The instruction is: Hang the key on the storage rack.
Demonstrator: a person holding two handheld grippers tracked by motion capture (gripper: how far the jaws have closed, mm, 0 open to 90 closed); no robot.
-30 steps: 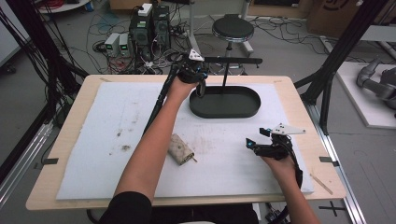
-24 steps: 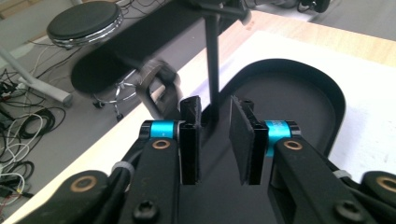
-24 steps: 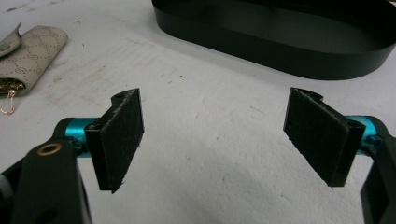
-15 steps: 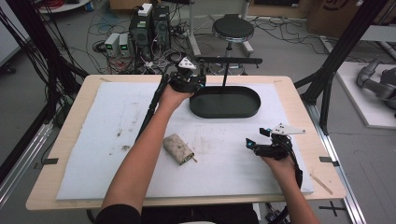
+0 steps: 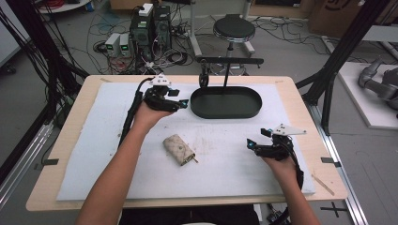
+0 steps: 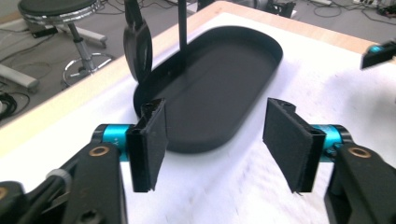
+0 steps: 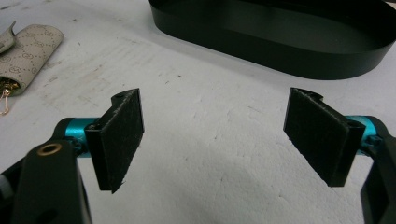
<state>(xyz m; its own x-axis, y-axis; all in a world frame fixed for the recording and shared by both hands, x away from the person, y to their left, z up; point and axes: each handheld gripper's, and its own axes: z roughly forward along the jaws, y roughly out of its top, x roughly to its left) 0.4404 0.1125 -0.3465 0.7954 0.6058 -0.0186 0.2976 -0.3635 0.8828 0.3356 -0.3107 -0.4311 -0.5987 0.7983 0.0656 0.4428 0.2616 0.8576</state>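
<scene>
Fingers of left gripper (image 5: 184, 103) and right gripper (image 5: 256, 142) spread apart, empty, near black tray (image 5: 225, 112)

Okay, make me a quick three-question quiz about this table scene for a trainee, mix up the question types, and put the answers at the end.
1. True or false: the left gripper has its jaws shut on the black oval tray.
2. Multiple choice: the patterned pouch lies A) inside the tray, B) on the white mat between the two grippers, C) in the right gripper.
3. Fill in: both grippers' jaws are ____.

Key:
1. False. The jaws stand open beside the tray's near end, holding nothing.
2. B.
3. Open, and empty.
</scene>
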